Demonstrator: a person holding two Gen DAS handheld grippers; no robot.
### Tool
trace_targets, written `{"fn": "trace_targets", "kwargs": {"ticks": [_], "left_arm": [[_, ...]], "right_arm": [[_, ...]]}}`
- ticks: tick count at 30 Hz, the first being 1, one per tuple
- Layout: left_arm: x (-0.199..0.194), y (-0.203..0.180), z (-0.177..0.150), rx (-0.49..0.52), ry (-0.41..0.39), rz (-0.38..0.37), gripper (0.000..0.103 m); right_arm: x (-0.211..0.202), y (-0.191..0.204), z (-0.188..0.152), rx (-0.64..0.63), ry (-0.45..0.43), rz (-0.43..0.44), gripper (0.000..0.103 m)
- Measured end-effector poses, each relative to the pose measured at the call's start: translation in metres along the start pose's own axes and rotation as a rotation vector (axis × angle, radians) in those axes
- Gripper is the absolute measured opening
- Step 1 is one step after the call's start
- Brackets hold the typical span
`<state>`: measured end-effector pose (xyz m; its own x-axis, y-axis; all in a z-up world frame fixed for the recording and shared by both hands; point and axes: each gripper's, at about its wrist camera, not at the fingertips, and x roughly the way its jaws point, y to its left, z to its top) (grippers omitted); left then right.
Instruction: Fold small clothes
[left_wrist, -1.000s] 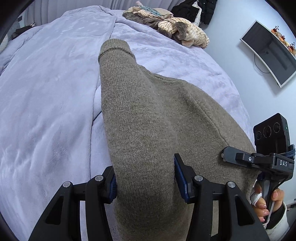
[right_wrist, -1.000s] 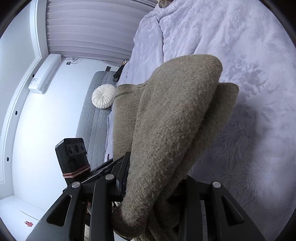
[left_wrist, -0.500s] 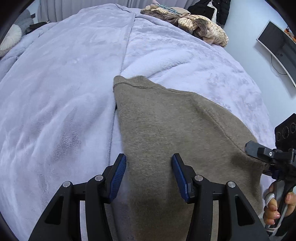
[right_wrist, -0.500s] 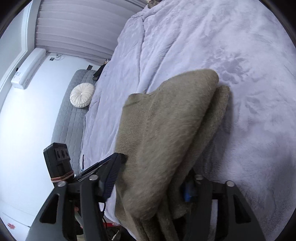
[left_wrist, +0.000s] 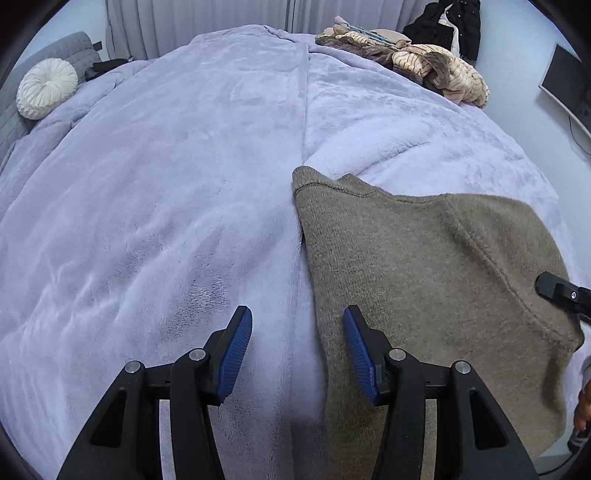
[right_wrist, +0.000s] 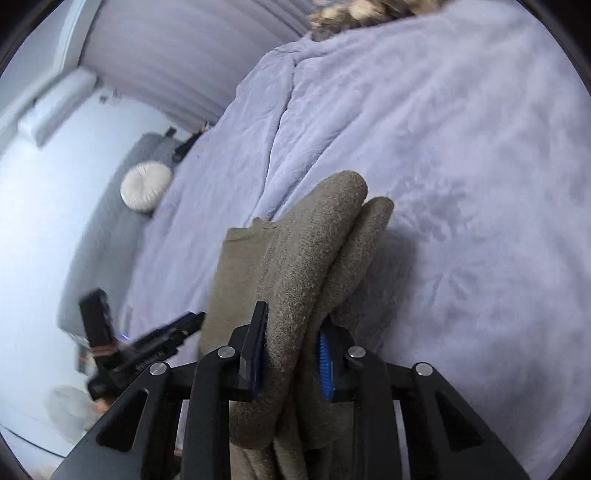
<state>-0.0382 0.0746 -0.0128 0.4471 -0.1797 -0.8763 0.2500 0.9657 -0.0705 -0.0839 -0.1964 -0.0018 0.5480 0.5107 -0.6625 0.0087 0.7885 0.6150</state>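
We take the olive-brown knitted sweater as our landmark. It lies on the lavender plush blanket that covers the bed, its long axis running from the near edge of the bed away toward the ribbed cuff or hem corner, which points up the bed toward the far heap of striped and tan clothes.

From the left claw the sweater lies to the right: its left edge passes up between the two blue ribbed pads, so the right pad sits over the knit and the left pad over bare blanket. This claw is released, its jaws standing about half apart, gripping nothing; whether the right pad actually brushes the knit we cannot say for sure from this angle.

The right claw is at the sweater's right side, and it is the one with the cloth. It is clenched on a thick doubled fold of the sweater, which bulges out forward between the pads in two rounded rolls. Its jaws have just been closing, with the fold between them. That view is smeared on its left side, so details there are uncertain.

We judge the coming move to turn on that left edge: the left claw is nearer to it and need only close on it, while the right already holds the opposite side.
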Motion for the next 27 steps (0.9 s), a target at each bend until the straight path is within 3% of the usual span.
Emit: {"fn": "trace_targets", "kwargs": {"ticks": [2, 4, 6, 10, 17, 23, 27], "left_arm": [[0.002, -0.002, -0.002, 0.008, 0.002, 0.017, 0.054], [0.004, -0.003, -0.004, 0.006, 0.012, 0.019, 0.054], [0.005, -0.004, -0.007, 0.010, 0.019, 0.024, 0.060], [-0.001, -0.008, -0.011, 0.045, 0.003, 0.058, 0.060], [-0.021, -0.002, -0.021, 0.024, 0.012, 0.059, 0.060], [-0.034, -0.009, -0.034, 0.023, 0.012, 0.043, 0.060], [-0.034, -0.014, -0.040, 0.034, 0.003, 0.059, 0.060]], "right_arm": [[0.009, 0.018, 0.001, -0.181, 0.027, -0.198, 0.026], [0.022, 0.012, -0.005, -0.219, 0.074, -0.288, 0.026], [0.028, -0.014, -0.013, -0.135, 0.101, -0.281, 0.028], [0.008, -0.045, -0.025, 0.014, 0.065, -0.221, 0.031], [-0.032, -0.026, -0.042, -0.061, 0.036, -0.279, 0.028], [-0.051, 0.019, -0.051, -0.176, -0.022, -0.255, 0.025], [-0.039, 0.038, -0.059, -0.220, 0.006, -0.231, 0.025]]}}
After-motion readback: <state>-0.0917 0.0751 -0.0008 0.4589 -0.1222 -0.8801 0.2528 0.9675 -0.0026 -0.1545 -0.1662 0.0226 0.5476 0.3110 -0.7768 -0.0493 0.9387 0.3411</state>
